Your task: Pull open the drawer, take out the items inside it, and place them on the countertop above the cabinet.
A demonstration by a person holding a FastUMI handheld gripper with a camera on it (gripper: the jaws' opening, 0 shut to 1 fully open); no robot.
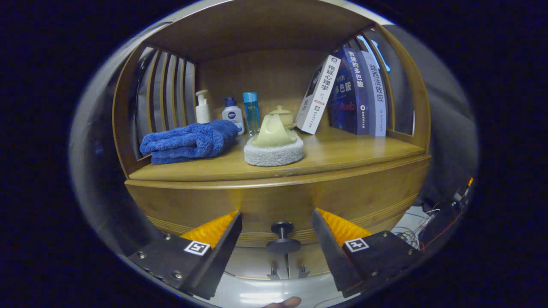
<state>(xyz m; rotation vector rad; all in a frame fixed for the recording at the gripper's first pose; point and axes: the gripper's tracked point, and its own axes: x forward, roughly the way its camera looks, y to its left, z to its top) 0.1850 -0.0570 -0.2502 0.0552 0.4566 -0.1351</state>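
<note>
On the countertop (342, 156) of the wooden cabinet, a folded blue towel (188, 140) lay farthest left, close to the slatted side panel (165, 96). Behind its right end stood a white pump bottle (202, 108), then a white bottle with a blue cap (232, 114), then a slim clear blue bottle (251, 112). Nearer the front, about mid-counter, sat a pale green scrubber on a round white pad (274, 149), with a small cream lidded pot (283, 115) just behind it. To the right, a white book (319, 95) leaned against a row of upright dark blue books (357, 92) at the far end.

Below the countertop ran the curved drawer front (274, 205), closed, with its black knob (283, 236) standing out from the middle. The gripper (277, 233) held its fingers spread wide apart, one to each side of the knob and not touching it; the knob lay between the fingertips. A tangle of cables (421, 229) lay on the floor past the right finger.
</note>
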